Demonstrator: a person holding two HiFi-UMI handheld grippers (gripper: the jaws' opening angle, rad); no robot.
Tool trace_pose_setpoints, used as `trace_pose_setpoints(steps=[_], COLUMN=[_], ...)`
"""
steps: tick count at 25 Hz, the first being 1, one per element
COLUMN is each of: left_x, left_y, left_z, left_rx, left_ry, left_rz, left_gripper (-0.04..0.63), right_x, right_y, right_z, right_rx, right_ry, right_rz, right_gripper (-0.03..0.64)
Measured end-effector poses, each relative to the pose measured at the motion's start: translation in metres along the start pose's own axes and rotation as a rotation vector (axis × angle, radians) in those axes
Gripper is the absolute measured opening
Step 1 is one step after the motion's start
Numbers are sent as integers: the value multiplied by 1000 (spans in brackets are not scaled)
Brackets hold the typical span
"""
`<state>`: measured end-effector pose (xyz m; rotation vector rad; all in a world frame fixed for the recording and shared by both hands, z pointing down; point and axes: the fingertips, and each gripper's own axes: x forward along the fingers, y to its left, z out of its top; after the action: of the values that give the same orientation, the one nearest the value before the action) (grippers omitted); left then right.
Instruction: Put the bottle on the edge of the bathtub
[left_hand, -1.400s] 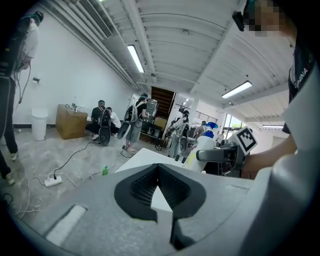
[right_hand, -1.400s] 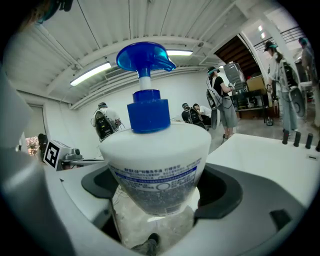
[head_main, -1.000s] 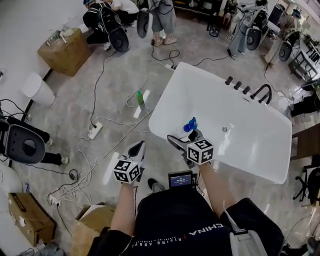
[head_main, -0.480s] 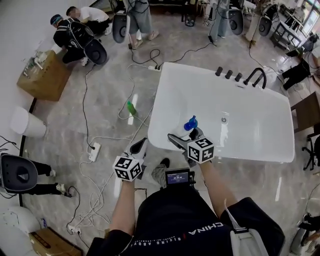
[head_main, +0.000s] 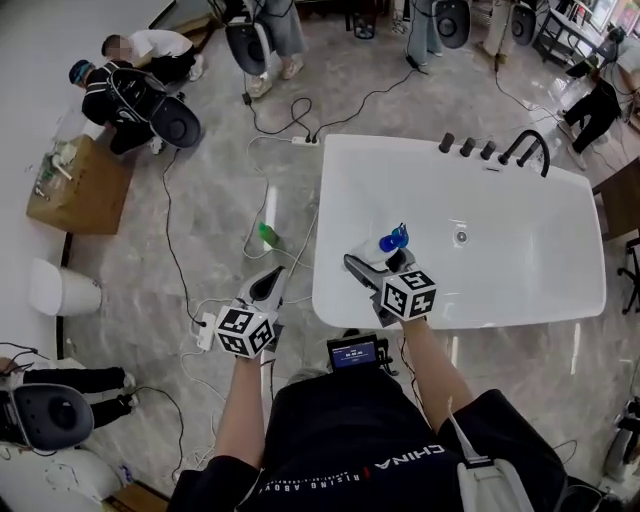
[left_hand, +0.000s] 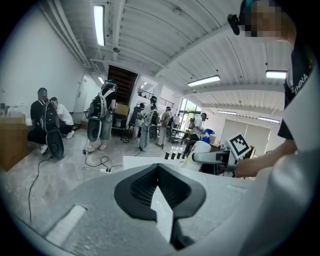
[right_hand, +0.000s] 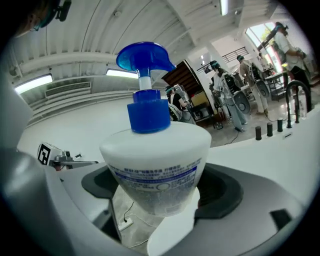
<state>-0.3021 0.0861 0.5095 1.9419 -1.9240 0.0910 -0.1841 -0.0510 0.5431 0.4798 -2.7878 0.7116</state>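
White plastic bottle with blue pump head (right_hand: 155, 165): upright, body clamped between jaws of your right gripper (head_main: 372, 262), held over near-left corner of white bathtub (head_main: 335, 200). Black taps (head_main: 468, 147) line far rim. Your left gripper (head_main: 266, 288): empty, jaws together, over grey marble floor (head_main: 215, 150). Green bottle (head_main: 268, 235) and white power strip (head_main: 207, 331) lie there, beside tub.

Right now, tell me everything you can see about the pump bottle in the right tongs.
The bottle is white and plastic-looking, with rounded shoulders, a blue collar and a blue pump head on a white stem. A blue stripe and print too small to read cross its front. It stands upright, gripped low on its body by the right tongs, over the near left corner of the white bathtub. Whether its base touches the rim is unclear.
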Motion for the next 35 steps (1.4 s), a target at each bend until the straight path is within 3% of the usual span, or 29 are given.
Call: trace_pose_setpoints(steps=[4, 13, 23, 29, 35], left_x=[26, 143, 318, 427, 501], left_y=[27, 42, 130, 178, 206], left_z=[9, 43, 76, 73, 51], left_rx=[-46, 49, 150, 143, 129], left_ry=[2, 66, 167, 197, 215], left_rz=[-13, -194, -399, -466, -490], left_gripper=[8, 8, 8, 8, 8], right_x=[-1, 36, 200, 298, 369], right_y=[-26, -81, -196, -283, -347], right_z=[18, 63, 124, 116, 97], right_rx=[-6, -20, -56, -37, -22], right_ry=[-42, -76, -77, -42, -42], right_rz=[-72, -169, -385, -479, -548], right_gripper=[480, 480, 480, 480, 480])
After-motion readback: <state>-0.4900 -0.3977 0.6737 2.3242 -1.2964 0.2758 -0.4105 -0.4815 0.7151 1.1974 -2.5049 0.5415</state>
